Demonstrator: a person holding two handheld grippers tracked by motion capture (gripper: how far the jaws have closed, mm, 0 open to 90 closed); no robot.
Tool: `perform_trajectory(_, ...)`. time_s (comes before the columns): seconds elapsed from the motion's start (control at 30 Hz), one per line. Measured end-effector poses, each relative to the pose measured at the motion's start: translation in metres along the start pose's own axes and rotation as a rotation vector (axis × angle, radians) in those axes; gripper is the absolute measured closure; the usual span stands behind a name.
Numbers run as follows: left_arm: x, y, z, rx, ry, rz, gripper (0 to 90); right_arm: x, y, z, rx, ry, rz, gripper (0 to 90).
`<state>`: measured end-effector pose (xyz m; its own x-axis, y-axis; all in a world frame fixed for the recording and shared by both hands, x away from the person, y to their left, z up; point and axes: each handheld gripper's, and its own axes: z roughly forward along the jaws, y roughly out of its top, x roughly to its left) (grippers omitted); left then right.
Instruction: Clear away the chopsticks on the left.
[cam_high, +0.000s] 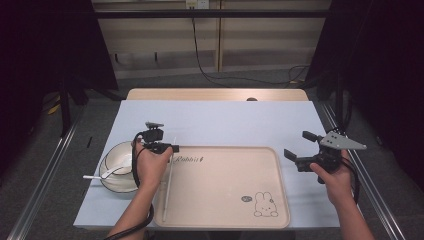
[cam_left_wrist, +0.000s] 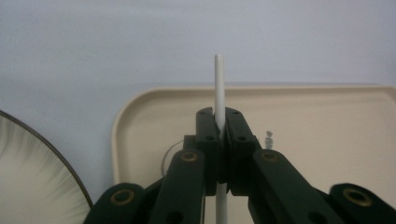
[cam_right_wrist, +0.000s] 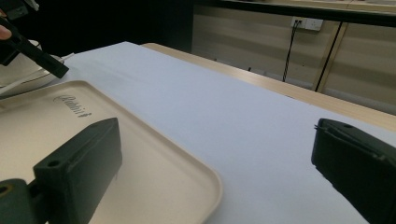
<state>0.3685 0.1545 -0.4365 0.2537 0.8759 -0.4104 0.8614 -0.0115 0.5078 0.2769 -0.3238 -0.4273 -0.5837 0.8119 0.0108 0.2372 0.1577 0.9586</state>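
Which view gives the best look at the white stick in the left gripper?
The left gripper view: the white stick stands sharp between the left gripper's shut jaws. The high view shows its whole length as a thin line along the tray's left side.

text: "Rabbit" in dark script | on: beige tray (cam_high: 220, 200), far-left corner of its floor, with a small dark mark just after the word | also legible: right gripper view, same tray (cam_right_wrist: 154, 182), word running slantwise | sign: rabbit line drawing, tray's near-right corner | other readable text: none
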Motion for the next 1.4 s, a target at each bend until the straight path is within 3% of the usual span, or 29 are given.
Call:
perform_trajectory(0.07,0.002,-0.001,0.005,0.003,0.016,-0.026,86.4,0.0,0.0,0.0,0.004,-0.004,-0.002,1.2)
perform_trajectory(0.27,0.008,-0.006,0.014,0.035,0.05,-0.047,86.1,0.0,0.0,0.0,-0.003,-0.003,-0.005,1.1)
perform_trajectory(0.53,0.008,-0.008,0.017,0.053,0.081,-0.037,85.3,0.001,0.0,-0.001,-0.003,-0.009,0.003,1.2)
perform_trajectory(0.57,0.008,-0.008,0.017,0.059,0.1,-0.02,85.2,0.001,0.0,-0.001,-0.002,-0.011,0.004,1.2)
perform_trajectory(0.63,0.008,-0.01,0.018,0.07,0.089,-0.04,85.0,0.001,0.0,0.0,-0.008,-0.007,0.0,1.2)
perform_trajectory(0.97,0.01,-0.01,0.018,0.071,0.126,-0.012,80.6,0.001,0.001,0.0,-0.011,-0.003,-0.003,1.2)
perform_trajectory(1.23,0.012,-0.009,0.017,0.063,0.125,-0.013,78.0,0.0,0.001,-0.001,-0.011,0.002,-0.006,1.2)
perform_trajectory(1.4,0.011,-0.006,0.015,0.049,0.127,0.039,74.3,0.0,0.001,-0.002,-0.014,-0.004,0.001,1.2)
